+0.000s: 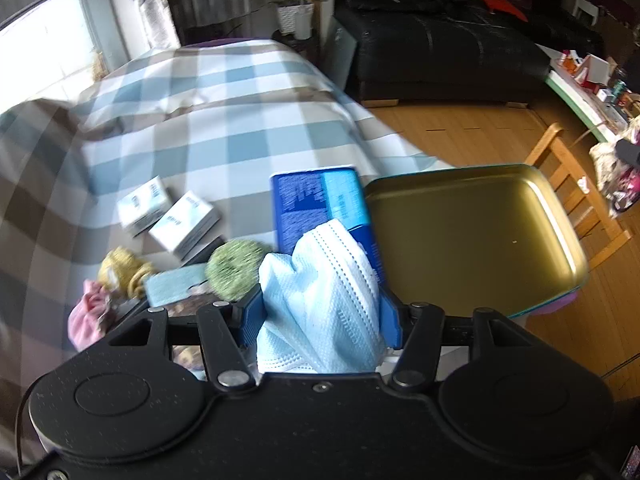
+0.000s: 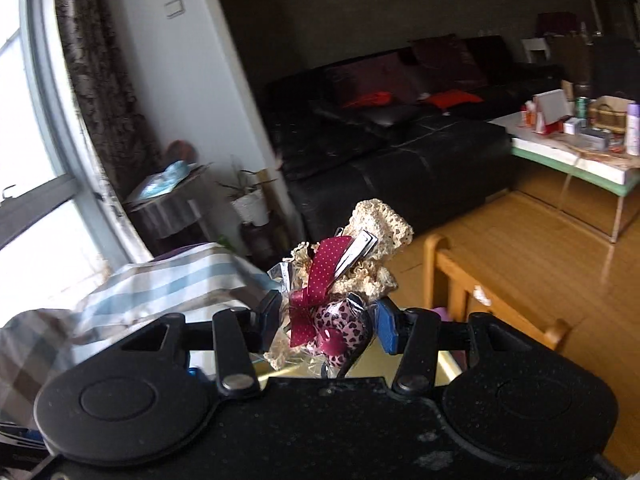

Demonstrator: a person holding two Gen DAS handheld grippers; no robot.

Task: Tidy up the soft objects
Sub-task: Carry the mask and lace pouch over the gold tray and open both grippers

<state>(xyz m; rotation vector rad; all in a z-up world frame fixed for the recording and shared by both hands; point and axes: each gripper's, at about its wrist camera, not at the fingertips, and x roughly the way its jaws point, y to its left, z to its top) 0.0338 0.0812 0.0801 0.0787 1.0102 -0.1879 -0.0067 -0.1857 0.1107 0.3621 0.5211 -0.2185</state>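
Largest first: the checked cloth [image 1: 224, 128] covers the work surface, with the gold tin tray [image 1: 560, 216] at its right edge, open and bare inside. I judge it the likely destination for the soft items.

My left gripper [image 1: 320, 316] is clamped on a bundle of pale blue face masks [image 1: 320, 296], which bulges up between the blue pads. Just beyond it stands a blue box [image 1: 316, 204], beside the tray. To do this step well, I would carry the bundle over the tray wall before lowering, clear of the box, and part the jaws only once the masks rest on the floor of the tray.

My right gripper [image 2: 328, 320] is closed on a hair-accessory bunch [image 2: 332, 292]: cream crochet, a dotted red ribbon, a metal clip, a leopard-print piece. It is aloft, pointing toward the sofa [image 2: 400, 140]; the tray is not in its view.

Left on the cloth: two tissue packs [image 1: 168, 216], a green scrunchie [image 1: 236, 268], a yellow one [image 1: 120, 272], a pink one [image 1: 86, 320].

Risk: loose ear loops could snag on a pad.
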